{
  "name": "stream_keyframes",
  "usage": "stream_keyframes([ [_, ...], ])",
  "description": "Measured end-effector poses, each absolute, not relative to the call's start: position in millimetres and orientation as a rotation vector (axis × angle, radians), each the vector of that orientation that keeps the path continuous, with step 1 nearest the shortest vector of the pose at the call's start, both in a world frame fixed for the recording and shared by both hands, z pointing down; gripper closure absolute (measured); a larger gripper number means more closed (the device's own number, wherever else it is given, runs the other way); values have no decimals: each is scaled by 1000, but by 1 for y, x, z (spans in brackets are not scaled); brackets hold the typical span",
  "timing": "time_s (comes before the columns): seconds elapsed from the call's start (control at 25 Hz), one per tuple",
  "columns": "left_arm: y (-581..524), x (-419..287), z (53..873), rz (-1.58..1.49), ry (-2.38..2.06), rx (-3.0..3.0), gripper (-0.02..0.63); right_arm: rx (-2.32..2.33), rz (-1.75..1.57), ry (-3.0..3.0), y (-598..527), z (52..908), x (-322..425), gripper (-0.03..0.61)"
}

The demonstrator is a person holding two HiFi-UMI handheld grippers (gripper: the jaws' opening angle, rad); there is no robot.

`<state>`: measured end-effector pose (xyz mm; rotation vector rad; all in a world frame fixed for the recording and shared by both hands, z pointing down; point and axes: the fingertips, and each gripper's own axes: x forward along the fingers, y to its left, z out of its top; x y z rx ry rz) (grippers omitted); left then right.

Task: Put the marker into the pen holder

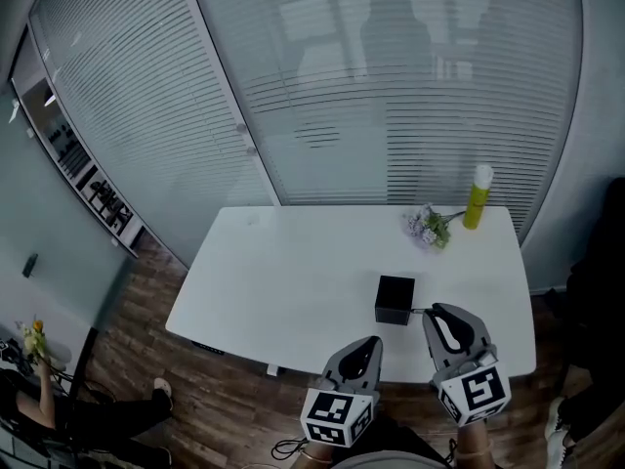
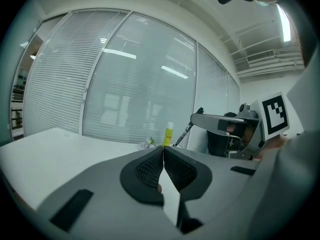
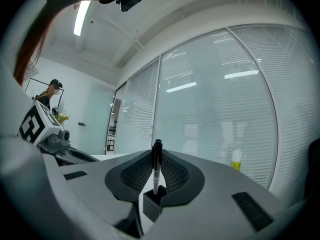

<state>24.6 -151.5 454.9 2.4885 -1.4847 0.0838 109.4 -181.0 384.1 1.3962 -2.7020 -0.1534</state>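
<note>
A black cube pen holder (image 1: 395,299) stands on the white table (image 1: 293,272) near its front right. My right gripper (image 1: 431,313) is just right of it, shut on the black marker (image 1: 420,311). In the right gripper view the marker (image 3: 157,169) stands upright between the pads, its lower end inside the holder (image 3: 152,204). The left gripper view shows the marker (image 2: 184,134) slanting down from the right gripper's tip (image 2: 195,119). My left gripper (image 1: 376,342) hangs at the table's front edge, shut on nothing, its pads meeting (image 2: 163,149).
A yellow-green bottle (image 1: 478,198) and a small bunch of flowers (image 1: 428,226) sit at the table's far right corner. Glass walls with blinds rise behind the table. A person (image 1: 59,408) sits on the wooden floor at the lower left.
</note>
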Motion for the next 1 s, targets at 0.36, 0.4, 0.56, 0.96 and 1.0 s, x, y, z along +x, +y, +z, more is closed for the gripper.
stream_keyframes([
  [0.36, -187, 11, 451, 78, -1463, 2507, 592, 1378, -149, -2666, -214, 391, 93, 502],
  [0.4, -191, 10, 451, 80, -1460, 2507, 592, 1373, -147, -2661, -219, 392, 90, 502],
  [0.56, -207, 1, 450, 77, -1460, 2508, 592, 1362, -149, -2643, -235, 397, 81, 502],
  [0.96, -241, -9, 454, 86, -1416, 2526, 592, 1322, -80, -2540, -269, 434, 63, 502],
  [1.0, -245, -11, 453, 84, -1414, 2527, 592, 1319, -67, -2531, -273, 436, 61, 502],
])
